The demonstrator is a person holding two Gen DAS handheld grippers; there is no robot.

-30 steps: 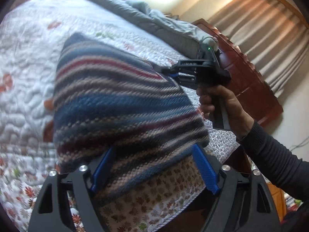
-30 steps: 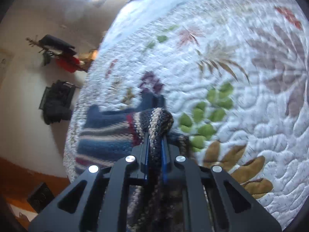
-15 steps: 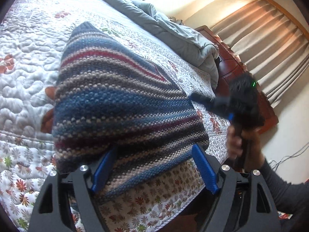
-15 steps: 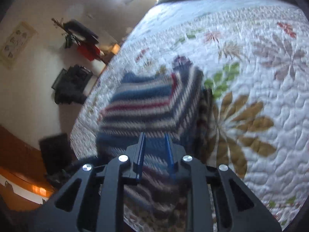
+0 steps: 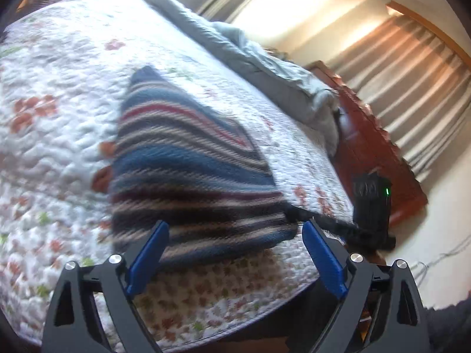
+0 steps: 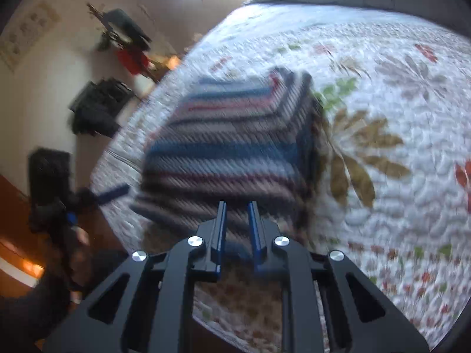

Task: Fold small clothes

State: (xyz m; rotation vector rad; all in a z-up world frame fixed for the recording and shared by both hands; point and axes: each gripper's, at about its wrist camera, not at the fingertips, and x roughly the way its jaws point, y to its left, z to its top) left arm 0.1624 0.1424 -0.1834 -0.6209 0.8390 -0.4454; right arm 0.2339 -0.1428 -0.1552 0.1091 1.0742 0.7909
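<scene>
Striped knit garment (image 5: 188, 176), folded into a compact rectangle, lying flat near the foot corner of a bed on a white floral quilt (image 5: 59, 117); bands of blue, maroon, cream and dark grey across the top face, one folded edge thick and stacked on the side seen in the right wrist view (image 6: 235, 147). Likely soft and limp, light, with a coarse weave offering good bite and no risk of breakage; layers apt to slide apart or sag open if lifted by a single ply, so best pinched at a corner or along the thick folded edge, through all layers at once. Left gripper (image 5: 235, 244) just off the near edge, blue pads astride that edge without pressing, jaws opening wide, nothing held. Right gripper (image 6: 237, 220) just short of the opposite near edge, jaws narrow and closing, gap between the pads empty. Beyond, a grey duvet (image 5: 265, 67) bunched at the head of the bed, a reddish wooden headboard (image 5: 382, 161) and striped curtains (image 5: 412, 88); dark bags (image 6: 100, 108) against the far wall.
</scene>
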